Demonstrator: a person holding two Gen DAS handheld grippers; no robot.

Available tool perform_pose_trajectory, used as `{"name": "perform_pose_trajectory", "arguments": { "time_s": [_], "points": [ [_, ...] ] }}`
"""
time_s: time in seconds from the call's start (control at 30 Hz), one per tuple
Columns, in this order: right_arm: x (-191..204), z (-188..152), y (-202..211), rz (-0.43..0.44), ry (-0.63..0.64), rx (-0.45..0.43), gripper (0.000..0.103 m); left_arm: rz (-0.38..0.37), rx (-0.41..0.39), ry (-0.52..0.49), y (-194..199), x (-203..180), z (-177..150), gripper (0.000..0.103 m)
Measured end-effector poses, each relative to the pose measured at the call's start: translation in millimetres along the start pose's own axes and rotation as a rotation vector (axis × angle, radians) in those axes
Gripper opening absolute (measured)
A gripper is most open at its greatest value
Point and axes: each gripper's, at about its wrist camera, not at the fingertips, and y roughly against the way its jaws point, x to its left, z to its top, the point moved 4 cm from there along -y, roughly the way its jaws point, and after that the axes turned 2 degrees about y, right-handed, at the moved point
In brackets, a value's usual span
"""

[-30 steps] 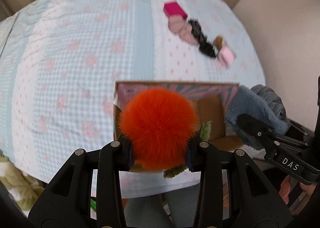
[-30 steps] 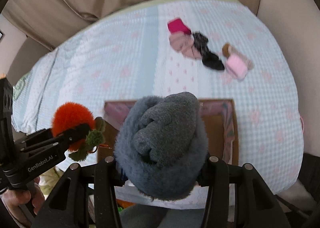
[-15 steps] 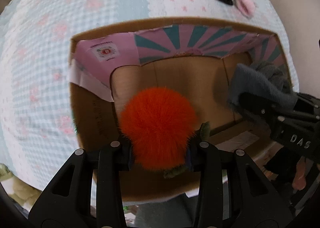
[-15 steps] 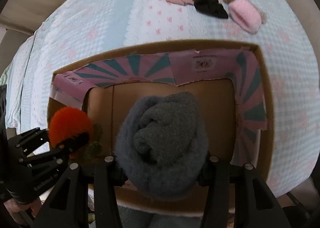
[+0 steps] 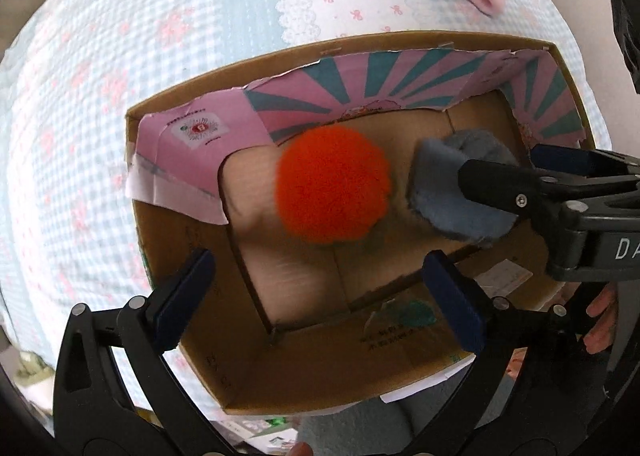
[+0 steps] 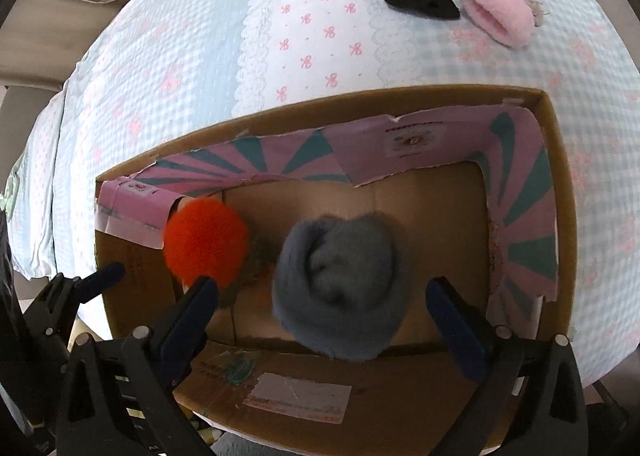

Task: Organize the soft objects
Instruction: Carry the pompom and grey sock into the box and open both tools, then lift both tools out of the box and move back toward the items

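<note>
Your left gripper [image 5: 316, 296]: jaws just spread, orange pompom [image 5: 333, 184] loose | right gripper [image 6: 320, 314]: just spread, grey fleece [image 6: 340, 288] loose | both over cardboard box [image 6: 560, 159]

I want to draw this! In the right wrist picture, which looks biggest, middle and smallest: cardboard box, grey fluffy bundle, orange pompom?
1. Brown cardboard box
2. Grey fluffy bundle
3. Orange fuzzy pompom
The bundle may sit nearer the camera than the pompom.

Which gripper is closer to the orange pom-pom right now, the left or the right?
Left. The left gripper, jaws just opened, hangs over the orange pom-pom; the right gripper is beside it, over the grey fleece bundle.
</note>
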Motion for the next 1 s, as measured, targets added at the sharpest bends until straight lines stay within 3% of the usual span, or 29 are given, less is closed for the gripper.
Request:
{"name": "perform_pose_trajectory", "arguments": {
  "time_s": [0.57,1.0],
  "points": [
    [8.3,-6.7,40.4,-0.048,0.077,-0.084,0.103,-0.015,-0.083,0.069,41.5,8.8,-15.2,0.103],
    [28.3,-31.8,143.3,-0.076,0.09,-0.29,0.103,-0.051,-0.257,0.178,143.7,22.8,-48.2,0.103]
  ]
}}
